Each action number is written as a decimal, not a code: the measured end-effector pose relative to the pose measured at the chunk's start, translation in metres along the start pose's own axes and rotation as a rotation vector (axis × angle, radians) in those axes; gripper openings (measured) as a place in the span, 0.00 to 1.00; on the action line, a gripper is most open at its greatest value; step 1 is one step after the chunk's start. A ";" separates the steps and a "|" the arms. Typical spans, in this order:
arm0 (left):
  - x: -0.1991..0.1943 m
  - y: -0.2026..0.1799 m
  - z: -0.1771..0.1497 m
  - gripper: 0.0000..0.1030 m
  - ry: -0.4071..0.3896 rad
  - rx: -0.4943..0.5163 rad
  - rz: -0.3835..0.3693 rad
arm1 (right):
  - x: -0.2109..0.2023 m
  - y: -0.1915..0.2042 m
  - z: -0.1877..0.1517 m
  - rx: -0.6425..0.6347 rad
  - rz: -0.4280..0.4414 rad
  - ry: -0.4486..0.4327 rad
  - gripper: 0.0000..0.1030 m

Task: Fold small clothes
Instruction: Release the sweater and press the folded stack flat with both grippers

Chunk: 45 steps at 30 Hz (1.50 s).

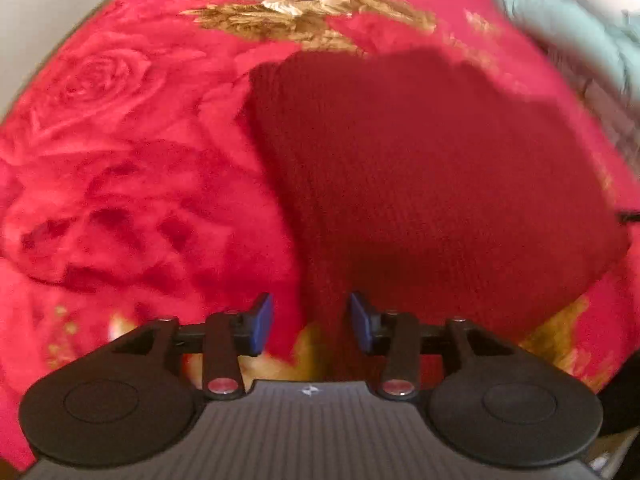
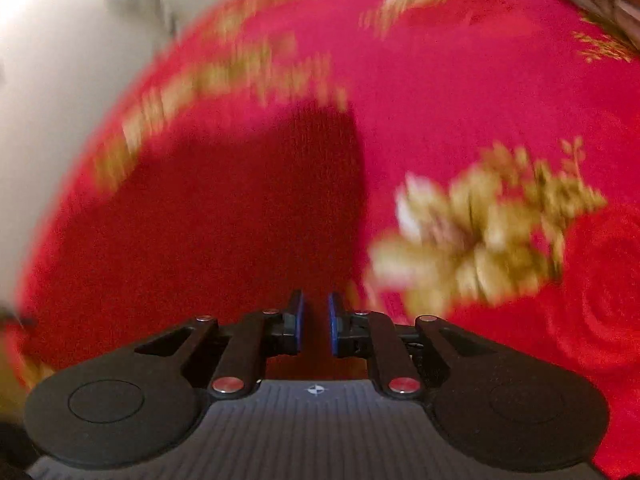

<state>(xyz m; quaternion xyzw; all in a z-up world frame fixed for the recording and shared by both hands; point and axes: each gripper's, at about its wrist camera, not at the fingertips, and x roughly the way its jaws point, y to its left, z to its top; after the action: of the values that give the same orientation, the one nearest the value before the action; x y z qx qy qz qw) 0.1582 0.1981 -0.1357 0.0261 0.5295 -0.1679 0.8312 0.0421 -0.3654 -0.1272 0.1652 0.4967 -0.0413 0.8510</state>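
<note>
Dark red knitted garment [image 1: 420, 184] lies flat on a red floral blanket [image 1: 120, 140], which looks like a bed covering. In the left wrist view it fills the centre and right of the frame, its near edge running down to the bottom centre between the fingers. Outline is compact with a fairly straight left edge; no sleeve or loose flap sticks out. Judgement: at least one fold is laid down, possibly the whole fold.

Left hand-held gripper [image 1: 312, 322]: jaws clearly apart, nothing pinched. Cloth lies under the gap, blue pads not pressing on it.

Right hand-held gripper [image 2: 316, 322]: jaws a narrow slot apart. Dark red knit shows through the slot, but the view is heavily blurred; I cannot tell whether the pads are pinching fabric. In this view the garment [image 2: 208, 216] sits centre-left, the blanket's gold flower print [image 2: 480, 232] to its right.

A pale green cloth [image 1: 568, 24] lies at the upper right of the left wrist view, apart from the garment. Could be another piece awaiting folding; not certain.

Remaining, as judged: confirm release, smooth or set aside the red piece, then any further items.
</note>
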 end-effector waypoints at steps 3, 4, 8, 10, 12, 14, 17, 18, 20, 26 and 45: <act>-0.029 -0.007 -0.005 0.44 -0.111 0.004 -0.064 | -0.030 -0.007 -0.005 0.035 0.050 -0.106 0.23; -0.035 -0.010 -0.007 0.44 -0.136 0.014 -0.100 | -0.039 -0.008 -0.007 0.048 0.075 -0.142 0.23; 0.004 -0.027 -0.021 0.47 0.046 0.122 -0.014 | -0.017 0.005 -0.021 -0.031 0.022 -0.037 0.23; -0.004 -0.035 -0.020 0.48 0.018 0.142 0.020 | -0.016 0.012 -0.024 -0.073 -0.038 -0.017 0.23; -0.031 -0.046 -0.015 0.50 -0.070 0.119 0.057 | -0.045 0.015 -0.016 0.019 -0.018 -0.101 0.23; -0.056 -0.062 -0.013 0.60 -0.164 0.099 0.102 | -0.083 0.026 -0.012 0.078 0.081 -0.227 0.23; -0.081 -0.096 -0.013 0.86 -0.291 0.055 0.187 | -0.112 0.053 -0.015 0.009 0.063 -0.350 0.25; -0.083 -0.110 -0.013 0.86 -0.313 0.051 0.205 | -0.115 0.066 -0.017 -0.039 0.048 -0.375 0.26; -0.081 -0.136 -0.018 0.86 -0.349 0.052 0.218 | -0.111 0.083 -0.023 -0.104 0.026 -0.399 0.27; -0.045 -0.167 -0.033 0.85 -0.293 0.000 0.187 | -0.069 0.095 -0.032 -0.066 0.063 -0.303 0.27; 0.006 -0.145 -0.038 0.86 -0.133 -0.026 0.211 | -0.034 0.093 -0.038 -0.084 -0.071 -0.196 0.29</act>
<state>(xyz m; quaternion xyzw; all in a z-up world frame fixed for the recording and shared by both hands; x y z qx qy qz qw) 0.0828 0.0685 -0.1385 0.0596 0.4696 -0.0741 0.8778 0.0150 -0.2693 -0.0925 0.1068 0.4177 -0.0666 0.8998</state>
